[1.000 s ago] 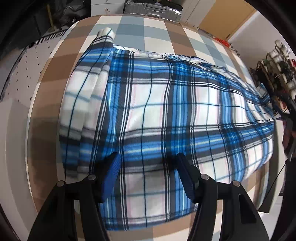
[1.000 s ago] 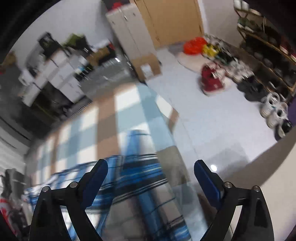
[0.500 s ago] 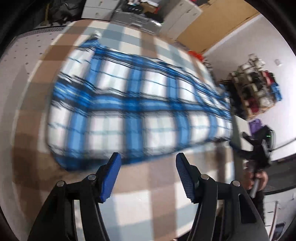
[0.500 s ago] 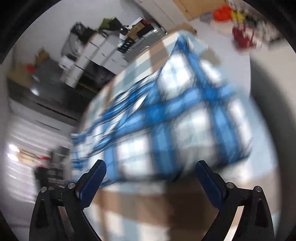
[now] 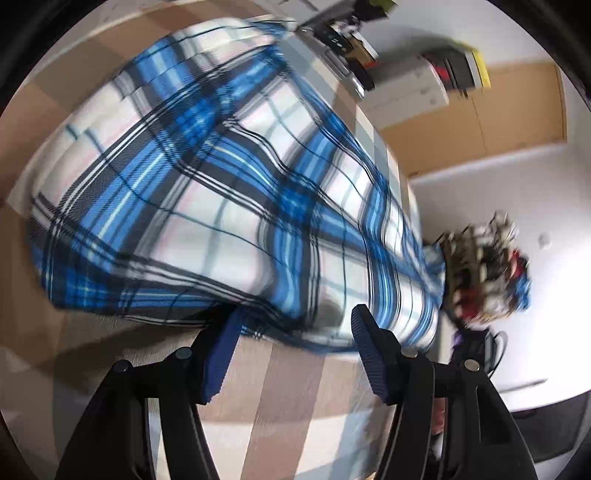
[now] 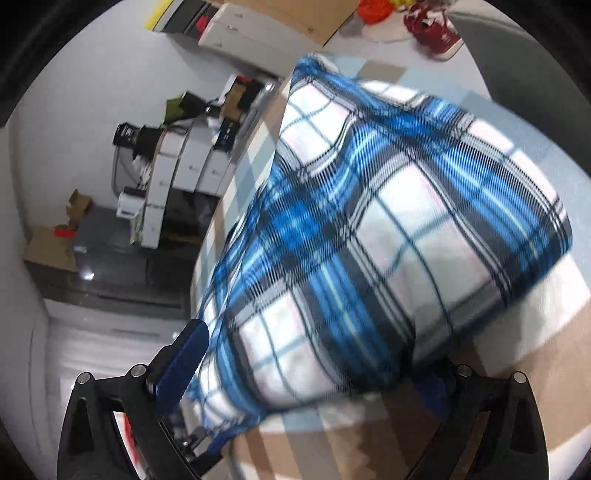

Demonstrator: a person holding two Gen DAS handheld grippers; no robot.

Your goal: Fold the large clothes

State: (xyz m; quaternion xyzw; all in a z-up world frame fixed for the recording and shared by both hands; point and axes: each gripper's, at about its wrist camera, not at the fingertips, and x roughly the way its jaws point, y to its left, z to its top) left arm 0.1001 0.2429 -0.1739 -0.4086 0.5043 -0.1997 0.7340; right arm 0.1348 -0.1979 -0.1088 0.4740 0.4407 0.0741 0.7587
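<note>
Left fingers (image 5: 229,343) apart, right fingers (image 6: 184,354) wide, both empty, blue-white plaid garment (image 5: 207,192) folded on checked table (image 5: 291,398)

One blue-and-white plaid garment (image 5: 229,192) lies spread on one checked counter (image 5: 295,387). Two tools reach toward it: the left tool (image 5: 295,347) with two blue-padded fingers at the garment's near hem, and the right tool (image 6: 314,369), whose two fingers stand either side of the garment's corner. Beyond the garment's far end stands one wooden cabinet (image 5: 517,118). One pair of red shoes (image 6: 432,27) sits on the floor past the garment. Smaller clutter is too blurred to count.
</note>
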